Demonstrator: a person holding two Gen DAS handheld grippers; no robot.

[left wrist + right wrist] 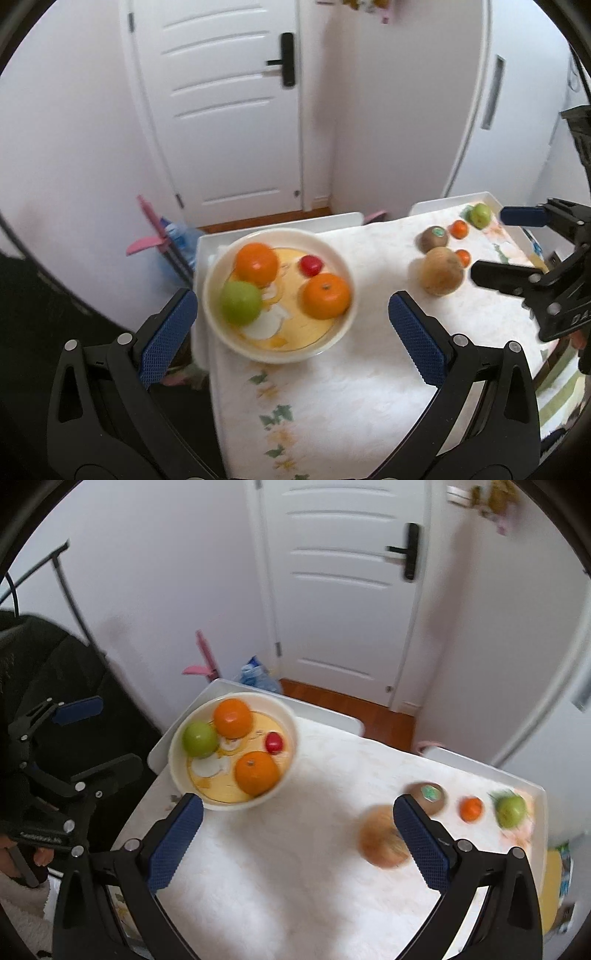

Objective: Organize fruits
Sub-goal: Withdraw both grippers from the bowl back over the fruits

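Note:
A cream bowl [347, 295] [291, 716] on the table's left holds two oranges [327, 295] [256, 772], a green apple [240, 302] [199, 738] and a small red fruit [311, 265] [274, 742]. On the cloth to the right lie a brown pear [441, 271] [380, 836], a kiwi [435, 236] [428, 796], two small tangerines [459, 229] [471, 808] and a second green apple [480, 215] [511, 810]. My left gripper [291, 339] is open and empty above the bowl's near side. My right gripper [299, 845] [491, 243] is open and empty, near the pear.
The small white table [332, 387] has a floral cloth and raised white edges. A white door [229, 110] and walls stand behind. A pink dustpan and a blue bag [177, 240] lie on the floor at the table's far left. Dark clothing [55, 686] is at the left.

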